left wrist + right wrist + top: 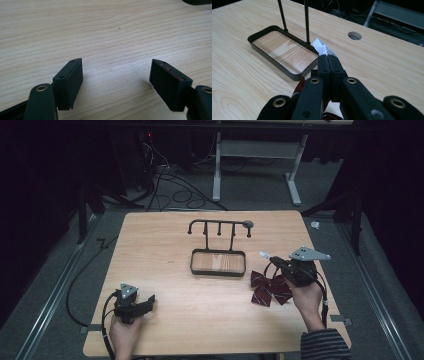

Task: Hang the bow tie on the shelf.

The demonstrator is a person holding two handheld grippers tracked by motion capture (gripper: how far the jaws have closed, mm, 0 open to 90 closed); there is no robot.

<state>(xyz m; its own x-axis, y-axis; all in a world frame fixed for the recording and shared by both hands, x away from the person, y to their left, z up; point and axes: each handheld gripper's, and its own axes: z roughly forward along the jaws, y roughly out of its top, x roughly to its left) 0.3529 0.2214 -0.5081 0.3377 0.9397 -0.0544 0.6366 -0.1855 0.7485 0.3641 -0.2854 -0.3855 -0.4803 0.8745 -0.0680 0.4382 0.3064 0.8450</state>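
From the high view, you have a light wooden table (210,310) in front of you, and near its far middle stands a black metal rack with a shallow rectangular tray base (218,262) and a hooked crossbar raised on thin posts. Your left gripper (149,301) rests low at the near left of the table, held in your left hand (124,332), its jaws pointing right and spread apart over bare wood. Your right gripper (267,258) sits at the right side, just right of the tray, held in your right hand (306,299) with a striped sleeve behind it; a small white tag (263,255) pokes out at its tips. Just beneath and to the near left of that gripper lies a dark red striped fabric bow tie (270,289), touching the table and close to the tray's right end. In the left gripper view, your left gripper (116,80) stands wide, both black pads apart with nothing but wood grain between them. In the right gripper view, your right gripper (328,60) is closed tight, its jaws pressed together on the white tag (322,47), which sticks out past the tips toward the tray's near corner (297,73). A bit of the red fabric (299,88) shows below the jaws, and a round hole (354,35) in the tabletop lies farther off.
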